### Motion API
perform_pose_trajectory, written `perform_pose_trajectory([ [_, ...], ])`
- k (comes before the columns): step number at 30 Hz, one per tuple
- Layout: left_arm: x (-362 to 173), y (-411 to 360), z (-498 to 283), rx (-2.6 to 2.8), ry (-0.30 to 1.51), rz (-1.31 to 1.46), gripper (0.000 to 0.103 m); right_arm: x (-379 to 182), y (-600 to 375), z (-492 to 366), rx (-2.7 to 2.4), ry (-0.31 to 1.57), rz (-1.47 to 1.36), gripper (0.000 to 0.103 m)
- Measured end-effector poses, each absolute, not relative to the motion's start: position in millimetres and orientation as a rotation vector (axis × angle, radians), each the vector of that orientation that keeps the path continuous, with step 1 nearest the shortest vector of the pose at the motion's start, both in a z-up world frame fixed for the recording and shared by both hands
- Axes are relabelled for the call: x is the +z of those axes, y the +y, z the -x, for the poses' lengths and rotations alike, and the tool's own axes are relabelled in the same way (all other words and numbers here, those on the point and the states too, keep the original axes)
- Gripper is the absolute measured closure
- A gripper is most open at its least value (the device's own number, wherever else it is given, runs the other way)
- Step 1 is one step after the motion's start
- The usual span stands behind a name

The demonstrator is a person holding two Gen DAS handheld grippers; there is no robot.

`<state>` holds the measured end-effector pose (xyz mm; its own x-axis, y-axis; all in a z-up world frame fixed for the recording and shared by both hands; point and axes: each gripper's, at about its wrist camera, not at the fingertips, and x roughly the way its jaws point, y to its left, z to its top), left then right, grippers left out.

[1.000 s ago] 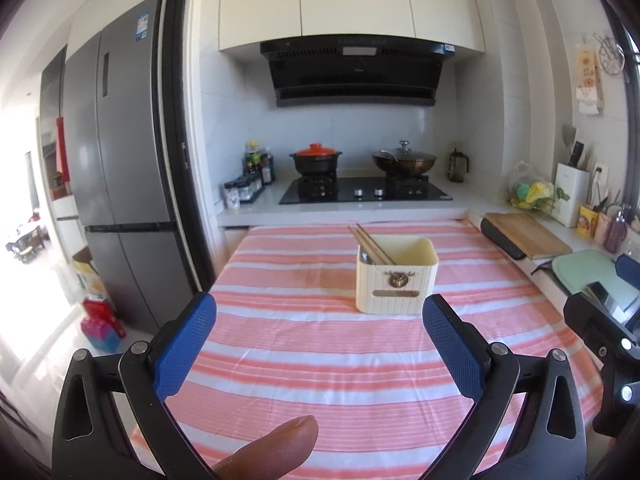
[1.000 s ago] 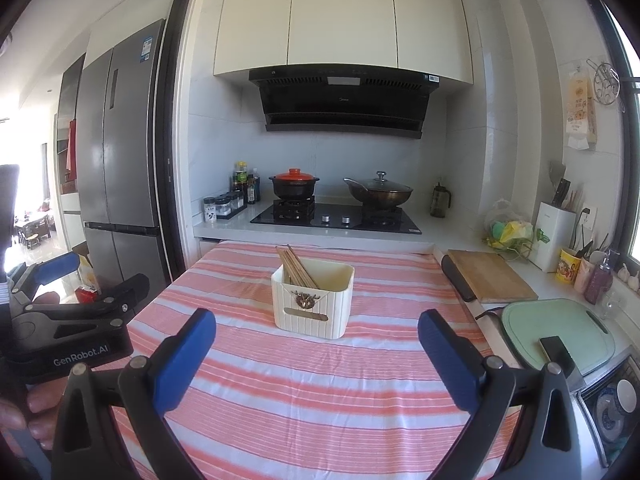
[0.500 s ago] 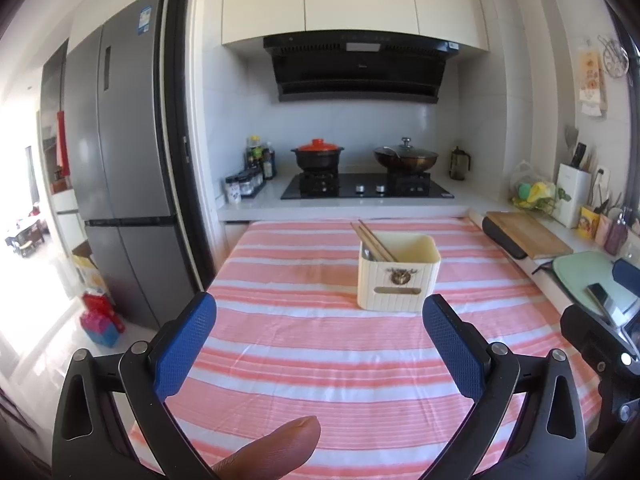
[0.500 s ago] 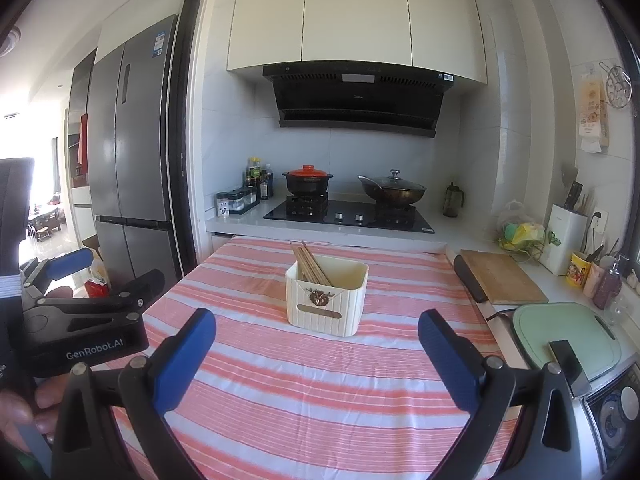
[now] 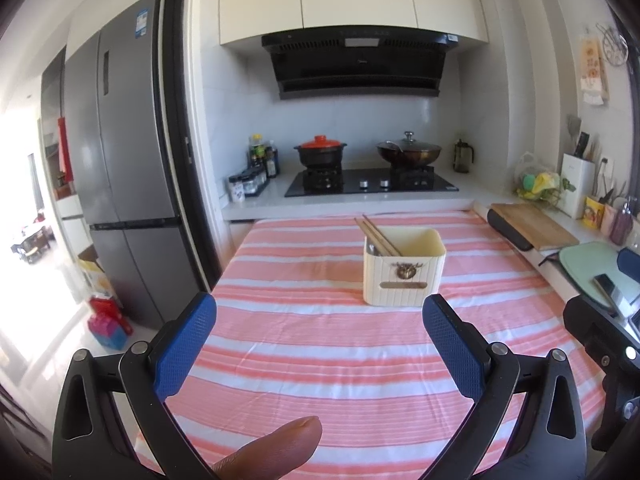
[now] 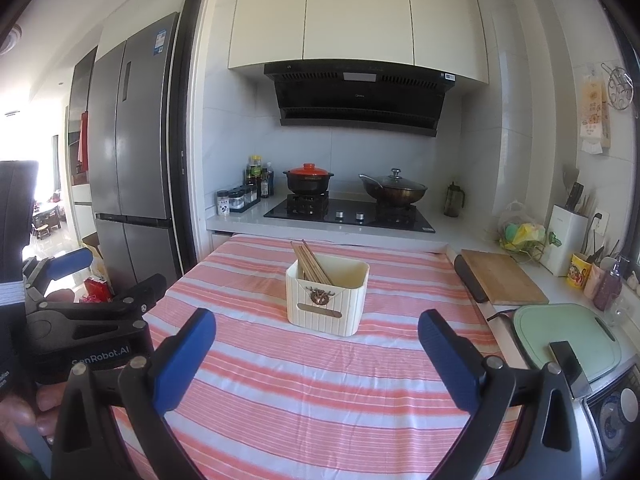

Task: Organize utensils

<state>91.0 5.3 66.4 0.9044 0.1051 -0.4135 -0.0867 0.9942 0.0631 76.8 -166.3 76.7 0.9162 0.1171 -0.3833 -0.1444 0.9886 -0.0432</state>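
Observation:
A cream utensil holder point(image 5: 403, 270) stands on the pink-and-white striped tablecloth point(image 5: 320, 344), with wooden chopsticks point(image 5: 376, 236) leaning in its left side. It also shows in the right wrist view point(image 6: 326, 296) with the chopsticks point(image 6: 310, 262). My left gripper point(image 5: 320, 344) is open and empty, held above the cloth in front of the holder. My right gripper point(image 6: 318, 354) is open and empty, also short of the holder. The left gripper's body shows at the left of the right wrist view point(image 6: 80, 320).
A stove point(image 5: 370, 184) with a red-lidded pot point(image 5: 320, 150) and a wok point(image 5: 408, 152) lies behind the table. A wooden cutting board point(image 6: 500, 278), a green board point(image 6: 568, 336) with a phone and a knife block point(image 6: 568, 236) sit right. A fridge point(image 5: 120, 160) stands left.
Both grippers have drawn back a little and tilted upward; the holder sits lower and farther in both views. Both stay open and empty.

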Motion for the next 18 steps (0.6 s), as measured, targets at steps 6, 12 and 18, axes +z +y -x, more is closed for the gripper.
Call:
perform_pose_trajectory([
  [6, 67.5, 4.2, -91.6, 0.091, 0.432, -0.043, 0.0, 75.9, -167.5, -77.2, 0.135, 0.388, 0.071, 0.0],
  [12, 67.4, 5.2, -92.0, 0.094, 0.437, -0.041, 0.0, 75.1, -169.2, -79.4, 0.129, 0.391, 0.071, 0.0],
  [18, 67.0, 5.6, -92.7, 0.092, 0.44, -0.045, 0.0, 74.8, -169.7, -79.7, 0.128, 0.395, 0.07, 0.0],
])
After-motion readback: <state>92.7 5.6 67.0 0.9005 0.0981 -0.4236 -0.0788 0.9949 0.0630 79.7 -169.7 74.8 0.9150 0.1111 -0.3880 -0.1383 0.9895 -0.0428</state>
